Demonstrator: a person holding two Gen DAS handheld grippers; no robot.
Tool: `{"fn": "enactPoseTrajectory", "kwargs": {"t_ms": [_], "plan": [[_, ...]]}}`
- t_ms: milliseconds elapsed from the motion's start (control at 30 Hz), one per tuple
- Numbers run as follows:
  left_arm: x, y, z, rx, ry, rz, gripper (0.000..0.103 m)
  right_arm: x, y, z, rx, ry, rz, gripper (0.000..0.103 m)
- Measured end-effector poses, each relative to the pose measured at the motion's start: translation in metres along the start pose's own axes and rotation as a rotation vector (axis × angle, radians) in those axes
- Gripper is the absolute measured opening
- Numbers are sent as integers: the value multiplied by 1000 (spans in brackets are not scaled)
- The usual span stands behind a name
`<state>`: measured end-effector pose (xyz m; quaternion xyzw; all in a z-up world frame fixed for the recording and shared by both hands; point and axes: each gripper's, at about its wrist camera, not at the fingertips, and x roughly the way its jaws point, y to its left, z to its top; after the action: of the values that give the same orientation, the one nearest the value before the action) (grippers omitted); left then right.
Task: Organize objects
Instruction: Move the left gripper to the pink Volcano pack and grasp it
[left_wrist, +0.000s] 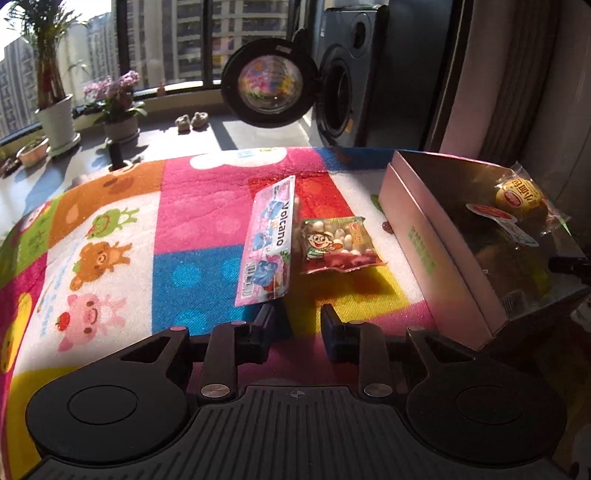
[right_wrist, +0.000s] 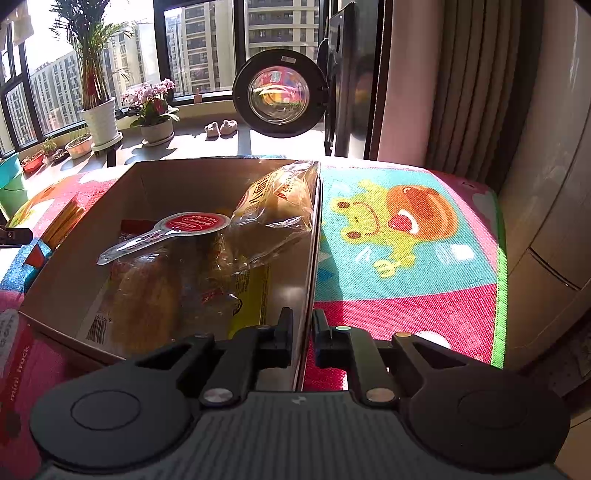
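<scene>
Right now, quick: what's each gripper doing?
Left gripper: open, holding nothing; the pink Volcano packet lies just ahead of it.
Right gripper: shut on the cardboard box's wall.

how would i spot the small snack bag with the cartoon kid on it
On the colourful cartoon play mat, left of the open cardboard box, two packets lie side by side. Yours is the small clear square bag showing white round pieces, right of the long pink Volcano packet.

Box (left_wrist: 436, 236) interior in shadow, lower contents unreadable; dark gripper tip (left_wrist: 569, 264) at 3 o'clock cut by edge.
</scene>
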<state>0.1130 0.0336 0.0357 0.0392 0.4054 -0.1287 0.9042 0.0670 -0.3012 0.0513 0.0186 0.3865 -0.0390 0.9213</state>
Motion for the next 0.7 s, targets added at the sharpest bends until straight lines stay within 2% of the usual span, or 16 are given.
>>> {"fn": "enactPoseTrajectory", "kwargs": {"t_ms": [67, 133, 200, 267, 433, 467, 533, 600, 700], "plan": [[2, -17, -18, 81, 37, -24, 32, 0, 0, 0, -4, 0, 2, 12], [-2, -32, -30, 159, -10, 0, 27, 0, 0, 0, -5, 0, 5, 13], [-1, -34, -30, 146, -9, -16, 20, 0, 0, 0, -4, 1, 5, 13], [0, -31, -28, 109, 0, -43, 20, 0, 0, 0, -3, 1, 3, 13], [1, -40, -25, 133, 10, -61, 21, 0, 1, -1, -3, 2, 1, 13], [2, -41, -24, 127, 13, -71, 24, 0, 1, -1, -2, 2, 2, 13], [3, -42, -22, 120, 17, -100, 41, 1, 0, 0, 0, 2, 3, 13], [4, -46, -23, 127, 17, -103, 51, 1, 0, 0, 1, 2, 2, 13], [7, -52, -22, 142, -1, -68, 53, 1, 0, 0, 1, 2, 4, 13]]}}
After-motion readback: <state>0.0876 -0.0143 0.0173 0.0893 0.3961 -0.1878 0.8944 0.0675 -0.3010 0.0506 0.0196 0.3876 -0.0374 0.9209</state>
